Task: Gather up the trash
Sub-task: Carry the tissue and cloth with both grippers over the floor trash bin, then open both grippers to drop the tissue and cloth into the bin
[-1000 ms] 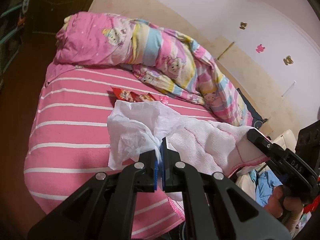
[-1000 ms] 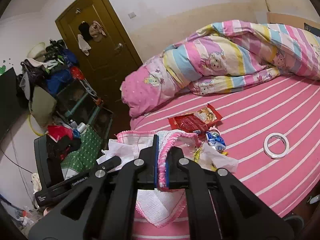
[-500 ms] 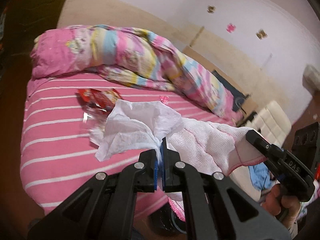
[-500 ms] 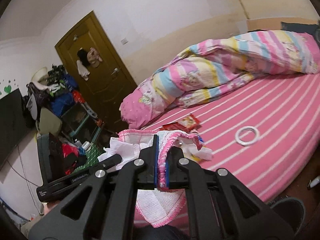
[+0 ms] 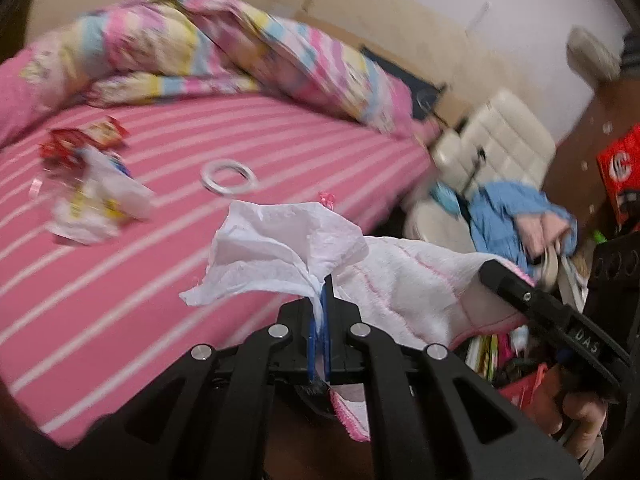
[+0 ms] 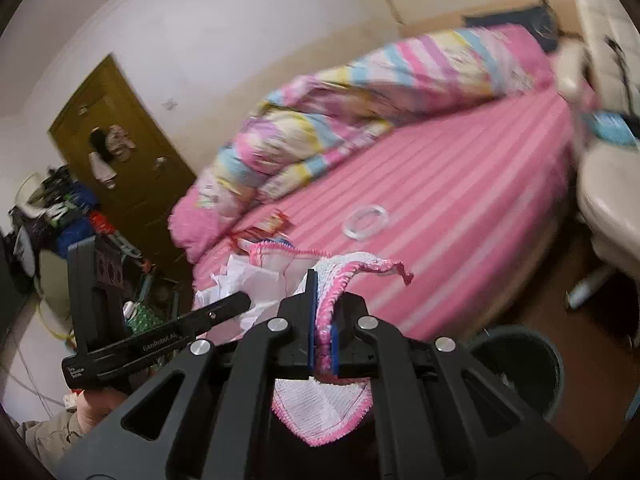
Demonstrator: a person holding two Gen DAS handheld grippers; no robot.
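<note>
You have swung both grippers off the bed (image 5: pixel 280 128) toward the bin (image 6: pixel 520 364). Your left gripper (image 5: pixel 320 312) is pinched tight on the limp, tear-prone tissue (image 5: pixel 276 252), your right gripper (image 6: pixel 324 320) on the soft towel (image 6: pixel 332 276); keep hold at their bunched edges.

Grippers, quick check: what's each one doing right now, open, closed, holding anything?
Left gripper: closed on the white tissue.
Right gripper: closed on the pink-edged white cloth.

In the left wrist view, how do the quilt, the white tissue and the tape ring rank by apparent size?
1. quilt
2. white tissue, though nearness to the camera enlarges it
3. tape ring
</note>
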